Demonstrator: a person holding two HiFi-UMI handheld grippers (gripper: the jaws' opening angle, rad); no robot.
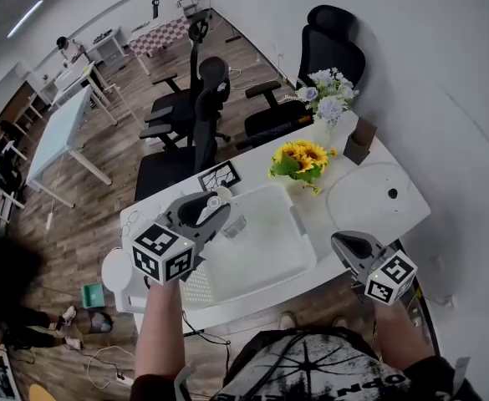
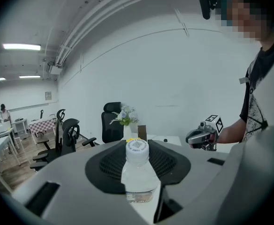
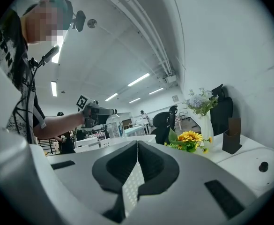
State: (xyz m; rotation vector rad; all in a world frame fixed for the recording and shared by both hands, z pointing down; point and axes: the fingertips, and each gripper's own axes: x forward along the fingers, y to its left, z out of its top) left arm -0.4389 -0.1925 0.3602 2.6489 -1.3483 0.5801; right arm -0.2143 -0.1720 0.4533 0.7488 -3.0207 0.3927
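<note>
Head view: left tool (image 1: 214,213) partly covers the bottle (image 1: 235,225) it grips; right tool (image 1: 345,242) is clenched, empty.

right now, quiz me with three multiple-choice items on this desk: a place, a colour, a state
1. Where is the clear bottle? A on a shelf; B between the left gripper jaws; C in a backpack.
2. What colour are the flowers nearest the white tray? A yellow; B red; C black.
3. How do the right gripper jaws stand? A wide apart; B around a cup; C together, empty.
1 B, the left gripper view shows it clamped; 2 A, they are sunflowers; 3 C, the right gripper view shows them meeting.
</note>
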